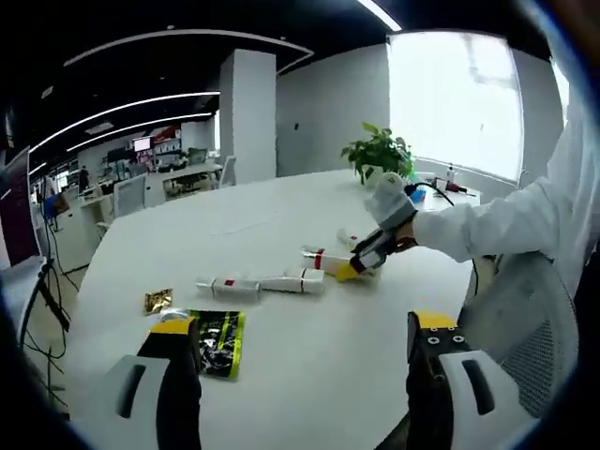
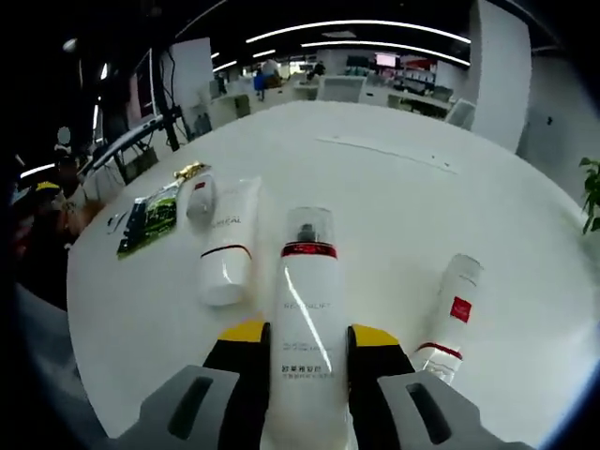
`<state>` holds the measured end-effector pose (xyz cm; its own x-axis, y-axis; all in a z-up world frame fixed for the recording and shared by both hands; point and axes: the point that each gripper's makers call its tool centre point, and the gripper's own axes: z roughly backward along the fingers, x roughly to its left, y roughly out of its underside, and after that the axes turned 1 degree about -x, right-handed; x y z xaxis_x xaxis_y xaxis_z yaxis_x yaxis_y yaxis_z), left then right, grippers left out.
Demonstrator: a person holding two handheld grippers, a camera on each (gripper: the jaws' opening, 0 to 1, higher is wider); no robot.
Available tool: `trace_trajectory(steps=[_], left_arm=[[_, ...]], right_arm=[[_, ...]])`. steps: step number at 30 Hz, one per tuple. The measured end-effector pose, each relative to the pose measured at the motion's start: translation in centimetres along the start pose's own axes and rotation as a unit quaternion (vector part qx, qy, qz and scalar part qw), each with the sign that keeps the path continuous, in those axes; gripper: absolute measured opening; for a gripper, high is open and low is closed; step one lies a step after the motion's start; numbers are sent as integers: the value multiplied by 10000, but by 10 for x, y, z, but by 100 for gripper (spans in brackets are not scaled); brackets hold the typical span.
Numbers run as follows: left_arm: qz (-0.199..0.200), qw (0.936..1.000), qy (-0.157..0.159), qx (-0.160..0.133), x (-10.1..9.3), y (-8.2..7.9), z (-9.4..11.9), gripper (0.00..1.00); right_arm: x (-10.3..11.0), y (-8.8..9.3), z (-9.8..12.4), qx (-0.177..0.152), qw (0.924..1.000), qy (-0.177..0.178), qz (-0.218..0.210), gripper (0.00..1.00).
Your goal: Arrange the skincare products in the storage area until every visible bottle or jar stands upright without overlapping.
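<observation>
None upright yet: right hand-held gripper (image 2: 302, 375) pinches a lying bottle (image 2: 307, 319); two tubes (image 2: 226, 251) (image 2: 451, 317) flat on the worktop (image 2: 394, 197); left hand-held gripper (image 1: 305, 361) spread, holding nothing

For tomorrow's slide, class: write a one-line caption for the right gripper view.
Right gripper closes around a lying clear-capped bottle, white tube and small bottle lying alongside on the white table.
</observation>
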<state>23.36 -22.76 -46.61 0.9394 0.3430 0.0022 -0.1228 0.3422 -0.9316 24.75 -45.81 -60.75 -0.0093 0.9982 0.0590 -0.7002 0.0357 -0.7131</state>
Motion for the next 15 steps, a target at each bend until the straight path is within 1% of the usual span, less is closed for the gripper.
trace_trajectory(steps=[3,4,6,7,8,9,10,13,15], left_arm=[[-57,9999,117,-90,5,-7,-12,83],[-56,9998,162,-99,6,-8,-17,83],[13,9997,248,-32,8,-6,-32,82],[134,9995,294,68,10,-2,-41,81],[187,9992,334,81,11,-2,-46,81],[354,9983,437,131,10,1,-54,80],[485,9972,550,118,8,0,-60,80],[496,9961,727,115,5,-6,-71,80],[585,9943,876,184,3,-8,-81,80]], right_arm=[[3,3,3,-44,10000,-41,-46,25],[6,6,5,-31,9999,-75,-126,25],[9,10,6,-41,9999,-97,-120,25],[10,11,7,-43,9999,-111,-119,25],[11,12,8,-35,9998,-129,-114,25],[12,14,9,-34,9998,-156,-102,25],[12,14,9,-18,9998,-178,-125,25],[13,16,12,-49,9993,-261,-269,24],[16,18,14,-40,9992,-291,-275,24]])
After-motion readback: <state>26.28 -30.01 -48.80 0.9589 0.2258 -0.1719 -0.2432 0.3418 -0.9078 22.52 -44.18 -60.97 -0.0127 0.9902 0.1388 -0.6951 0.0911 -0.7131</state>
